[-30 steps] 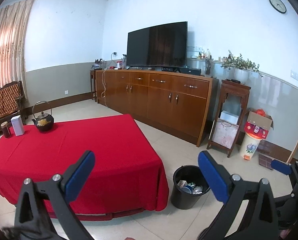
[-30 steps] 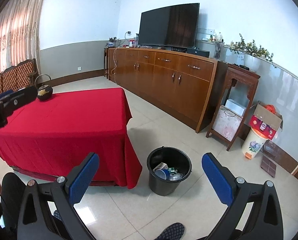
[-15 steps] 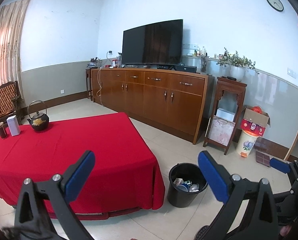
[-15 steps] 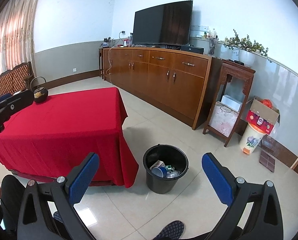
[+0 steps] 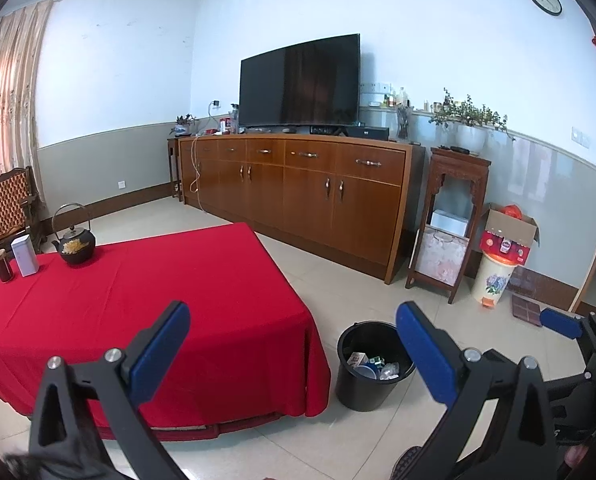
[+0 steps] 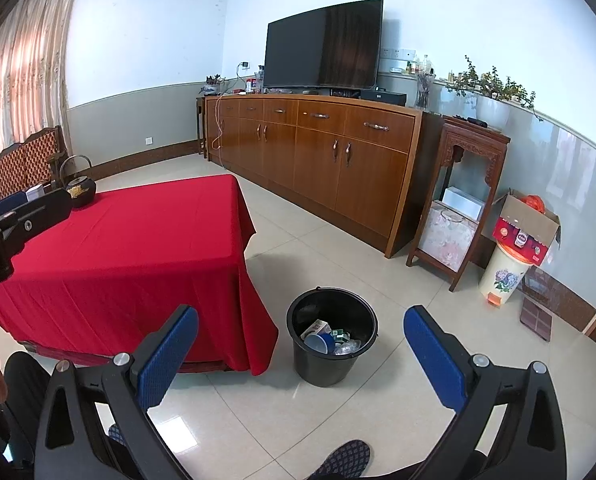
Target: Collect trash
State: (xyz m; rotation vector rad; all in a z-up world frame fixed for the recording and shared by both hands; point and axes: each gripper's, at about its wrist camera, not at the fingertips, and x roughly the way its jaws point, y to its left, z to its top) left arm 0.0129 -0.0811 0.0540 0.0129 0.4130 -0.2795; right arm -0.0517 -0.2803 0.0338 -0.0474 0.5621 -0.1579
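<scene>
Left gripper [image 5: 292,344]: blue pads spread wide apart, nothing between them, held up in the air over the near corner of the table.

Right gripper [image 6: 299,350]: same deal, jaws wide apart and carrying nothing, hanging above the floor tiles with the bin showing between the pads.

Person: only a patterned shoe [image 6: 343,458] at the bottom of the right view, plus a bit of dark trouser leg on the left.

Black bin [image 6: 331,336]: on the floor just beside the hanging corner of the red tablecloth [image 5: 158,300]. It's already got stuff in it: a small carton, a blue cup, something clear and crinkly. So that's where the trash is sitting.

Table top: looks bare of trash from here. Only a black teapot [image 5: 75,246], a white tin [image 5: 24,256] and a dark little jar [image 5: 2,266] at the far end, and I'd guess those are keepers.

How far along: looks basically wrapped up, imo.

What could go wrong: the bin is close to that shoe, so a careless step could kick it over and spill everything. A low swing near the cloth edge could snag it and drag the teapot. Or someone mistakes the tin for rubbish.

Far end: long wooden sideboard [image 6: 321,148] with a TV [image 6: 323,44] on it.
</scene>
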